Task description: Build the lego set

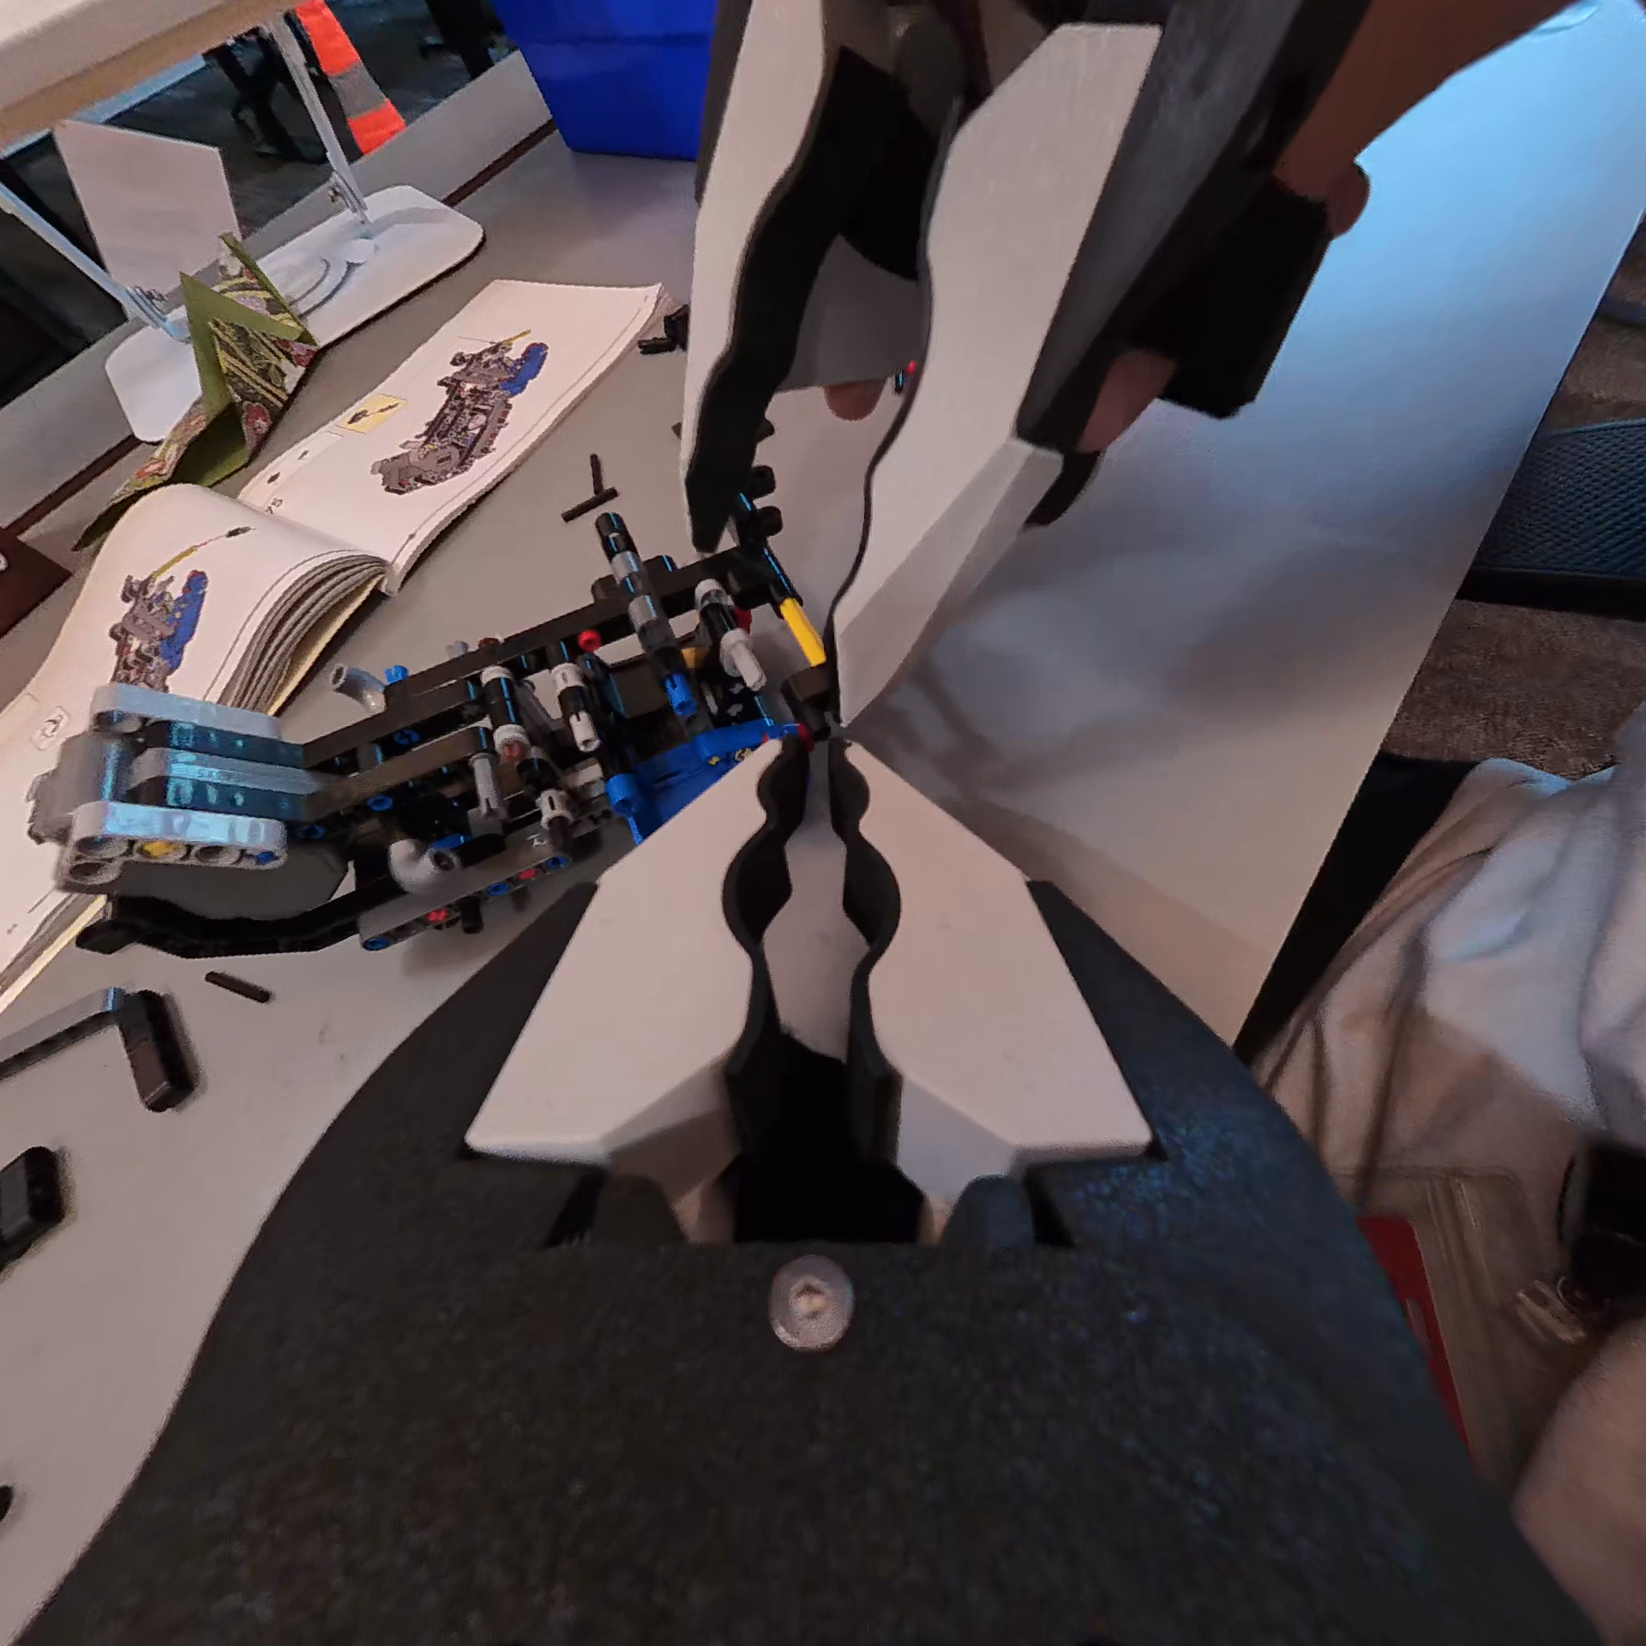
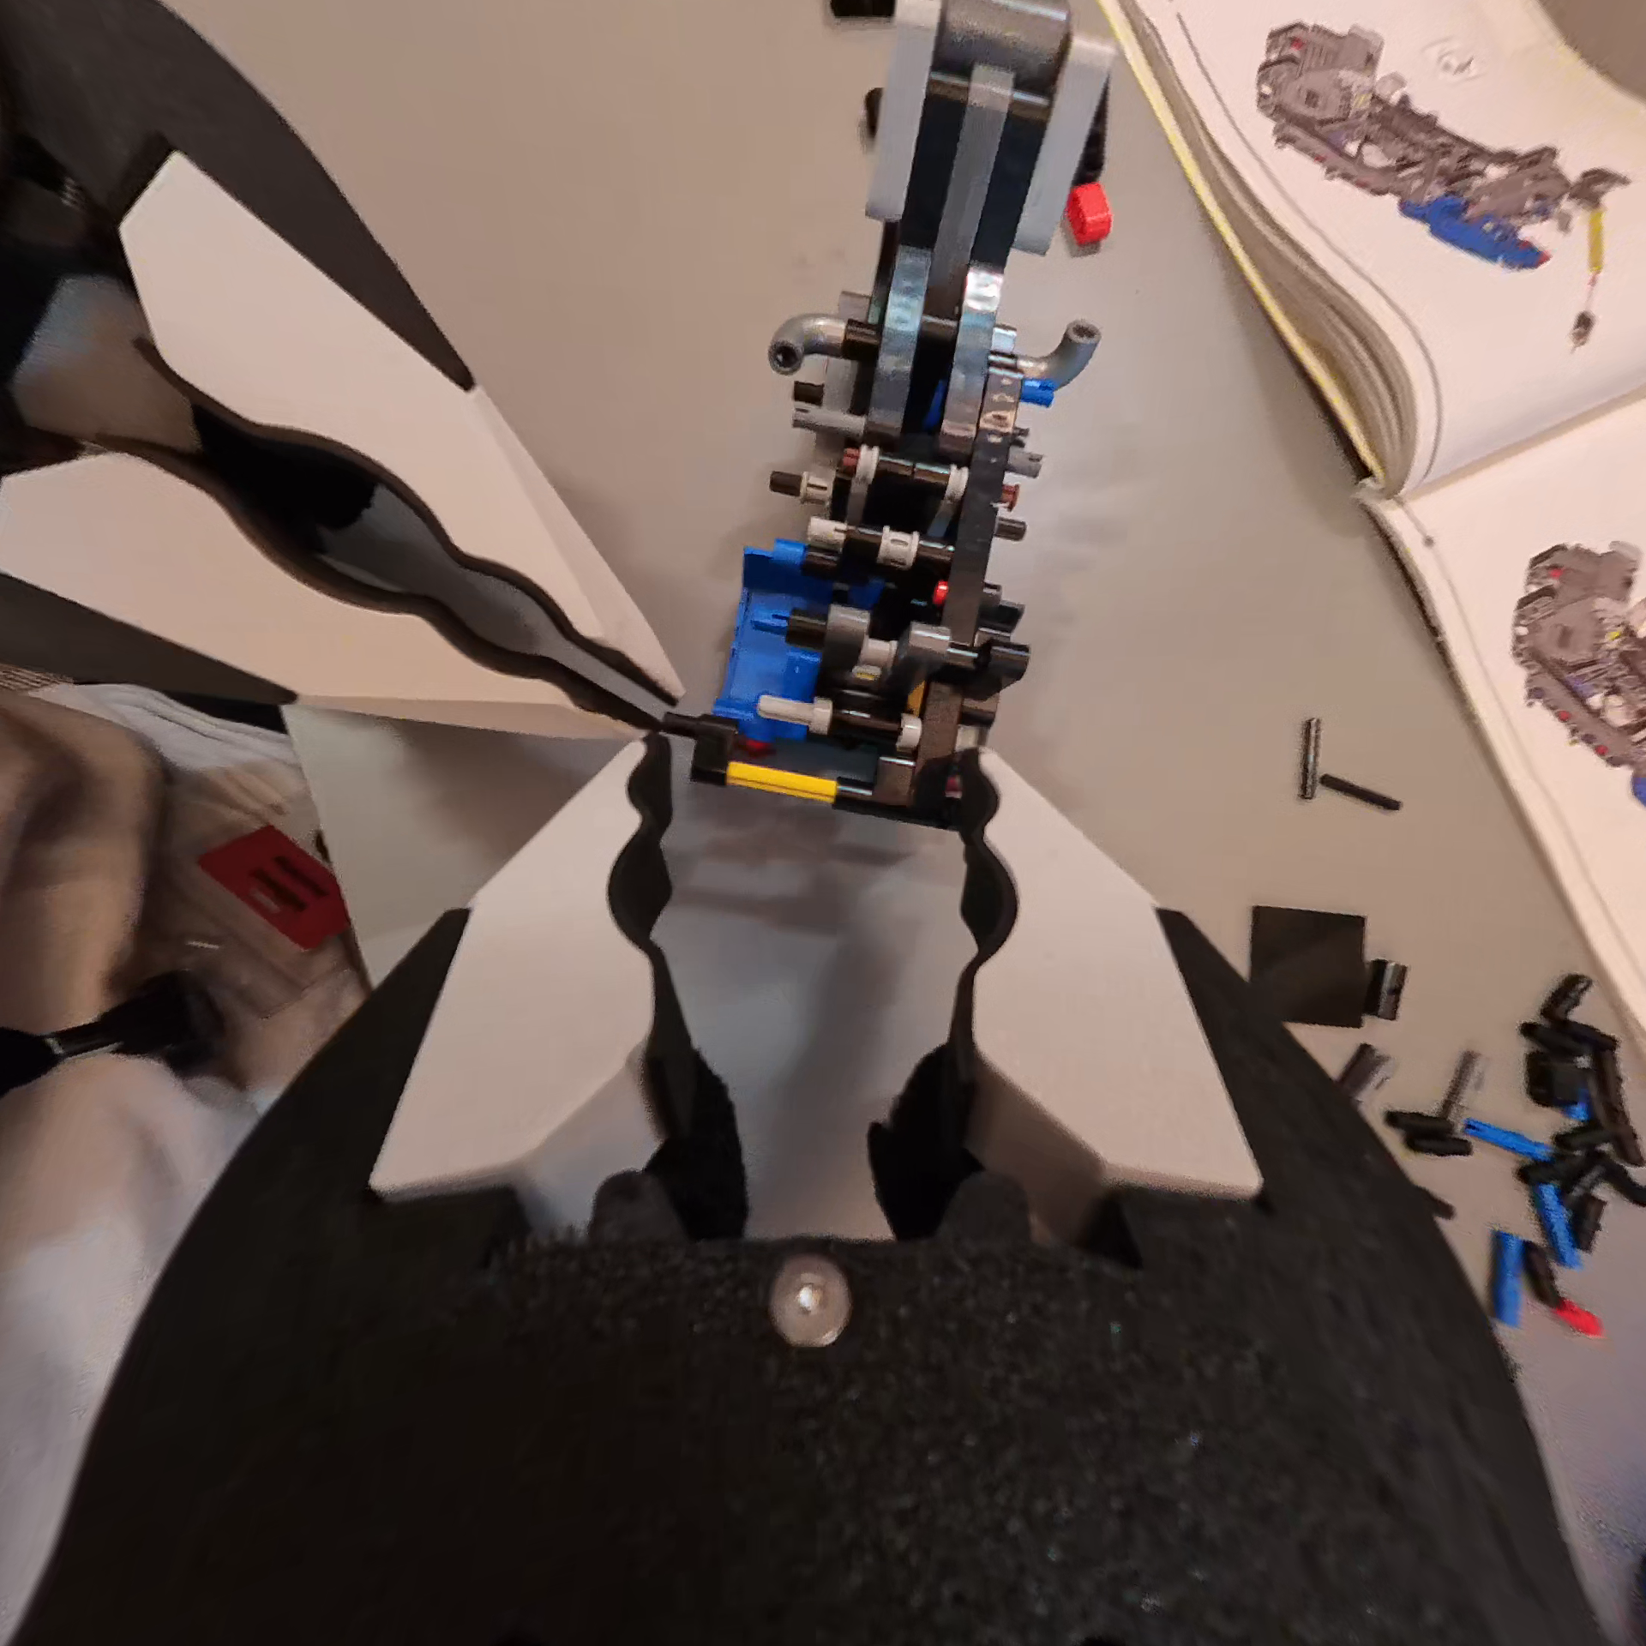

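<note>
Left gripper jaws pinch a black pin on the lego model; right gripper jaws spread wide around its end.

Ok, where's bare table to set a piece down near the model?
Bare table lies between the model and the booklet, and between the model and left gripper, shut on a black pin. Loose parts crowd lower right.
</note>
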Available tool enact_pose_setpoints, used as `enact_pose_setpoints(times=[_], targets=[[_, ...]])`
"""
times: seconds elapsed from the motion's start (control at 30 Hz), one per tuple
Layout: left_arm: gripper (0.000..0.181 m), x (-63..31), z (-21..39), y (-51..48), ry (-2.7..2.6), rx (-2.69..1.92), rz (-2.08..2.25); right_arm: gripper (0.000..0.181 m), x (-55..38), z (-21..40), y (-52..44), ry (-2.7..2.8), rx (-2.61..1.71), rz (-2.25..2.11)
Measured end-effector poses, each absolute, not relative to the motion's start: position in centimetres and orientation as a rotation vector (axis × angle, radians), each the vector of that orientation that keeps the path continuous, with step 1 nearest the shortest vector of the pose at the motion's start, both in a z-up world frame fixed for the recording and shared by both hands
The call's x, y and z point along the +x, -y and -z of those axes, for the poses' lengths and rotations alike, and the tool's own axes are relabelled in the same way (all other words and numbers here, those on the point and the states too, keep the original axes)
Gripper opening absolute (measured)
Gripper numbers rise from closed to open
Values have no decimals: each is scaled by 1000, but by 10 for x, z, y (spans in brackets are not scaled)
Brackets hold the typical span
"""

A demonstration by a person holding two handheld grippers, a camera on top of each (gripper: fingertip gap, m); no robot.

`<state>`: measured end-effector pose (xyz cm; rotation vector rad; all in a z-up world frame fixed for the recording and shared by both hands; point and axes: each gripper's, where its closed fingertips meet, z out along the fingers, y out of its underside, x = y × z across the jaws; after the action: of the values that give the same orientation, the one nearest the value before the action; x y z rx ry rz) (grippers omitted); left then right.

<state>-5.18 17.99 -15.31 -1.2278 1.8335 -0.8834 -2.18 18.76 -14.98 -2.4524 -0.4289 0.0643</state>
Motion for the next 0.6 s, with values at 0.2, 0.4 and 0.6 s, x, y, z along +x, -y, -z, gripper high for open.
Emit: enact_pose_setpoints(times=[0.2, 0.4, 0.6], targets=[[2, -49, 150, -179, -1838, -1180, 862, 63, -19, 151, -188, 370, -2500, -100], [2, -47, 151, -178, -1848, -1163, 853, 60, -14, 148, -186, 393, -2519, -31], [0, -46, 151, -179, -1845, -1162, 845, 59, -13, 148, -187, 395, -2549, -40]])
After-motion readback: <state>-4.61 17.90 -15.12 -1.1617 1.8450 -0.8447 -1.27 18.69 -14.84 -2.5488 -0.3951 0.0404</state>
